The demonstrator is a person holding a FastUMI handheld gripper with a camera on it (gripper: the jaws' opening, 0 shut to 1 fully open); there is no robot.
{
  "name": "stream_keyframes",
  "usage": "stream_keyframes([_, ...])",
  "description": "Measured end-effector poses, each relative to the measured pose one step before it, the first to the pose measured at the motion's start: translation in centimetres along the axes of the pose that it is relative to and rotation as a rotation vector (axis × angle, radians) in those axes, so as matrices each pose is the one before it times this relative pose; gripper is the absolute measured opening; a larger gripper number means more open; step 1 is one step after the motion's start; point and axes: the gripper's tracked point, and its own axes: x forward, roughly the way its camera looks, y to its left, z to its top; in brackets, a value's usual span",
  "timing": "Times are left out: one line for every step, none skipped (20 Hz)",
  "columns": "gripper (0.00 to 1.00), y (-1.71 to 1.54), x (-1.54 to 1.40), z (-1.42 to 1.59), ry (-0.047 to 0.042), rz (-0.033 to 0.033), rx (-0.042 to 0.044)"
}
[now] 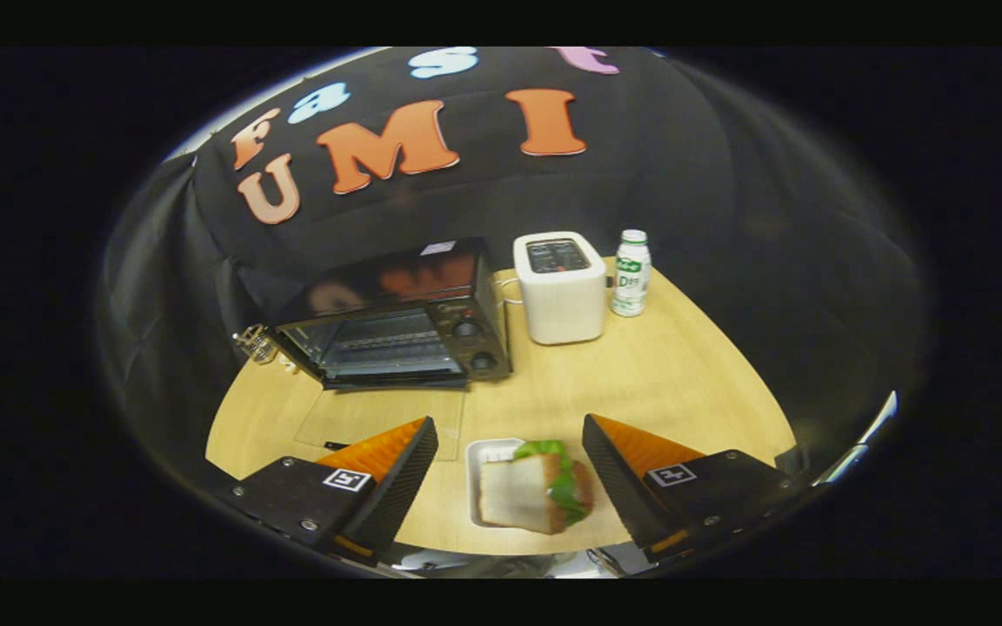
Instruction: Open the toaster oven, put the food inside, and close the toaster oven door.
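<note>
Sandwich (536, 491) on small tray (485, 452) between spread fingers (510, 435), untouched; toaster oven (397, 317) beyond, door down.

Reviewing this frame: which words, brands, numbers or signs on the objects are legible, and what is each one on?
No text on the objects can be read for certain.
Bottle label: print too blurred.
Toaster top panel: markings too small.
Toaster oven, pale sticker on top and dial marks: unreadable.
Claw, open with the sandwich between its fingers: square marker patterns, no words.
</note>
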Motion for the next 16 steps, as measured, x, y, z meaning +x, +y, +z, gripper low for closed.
stream_keyframes([0.99, -1.062, -0.376, -0.279, 0.01989, 0.00679, 0.01674])
stream_keyframes([0.99, -0.923, -0.122, -0.328, 0.02702, 0.00765, 0.00533])
stream_keyframes([0.99, -0.902, -0.016, -0.469, 0.03095, 0.00734, 0.00083])
stream_keyframes([0.99, -0.557, 0.269, -0.684, 0.03704, 0.01166, 0.00137])
stream_keyframes([0.99, -0.238, 0.243, -0.726, 0.04517, 0.02185, 0.00317])
stream_keyframes([0.99, -0.051, 0.343, -0.683, 0.03979, 0.02674, 0.0096])
stream_keyframes([0.99, 0.037, 0.154, -1.003, 0.05272, 0.02858, 0.00607])
stream_keyframes([0.99, 0.055, 0.452, -0.98, 0.05355, 0.02192, 0.00669])
stream_keyframes([0.99, -0.239, 0.515, -0.809, 0.04492, 0.01449, 0.00427])
stream_keyframes([0.99, -0.172, 0.563, -0.617, 0.03842, 0.00945, -0.00253])
stream_keyframes([0.99, -0.236, 0.53, -0.796, 0.04237, 0.00073, -0.00461])
stream_keyframes([0.99, -0.219, 0.397, -0.309, 0.03216, -0.00225, -0.01034])
stream_keyframes([0.98, -0.096, 0.619, -0.366, 0.03327, 0.00604, -0.0081])
stream_keyframes([0.97, 0.233, 0.271, -0.183, 0.02948, 0.01605, 0.00209])
stream_keyframes([0.96, 0.158, 0.679, -0.288, 0.02361, 0.00522, 0.00316])
stream_keyframes([0.89, -0.045, 0.474, 0.092, 0.01386, 0.00069, -0.00121])
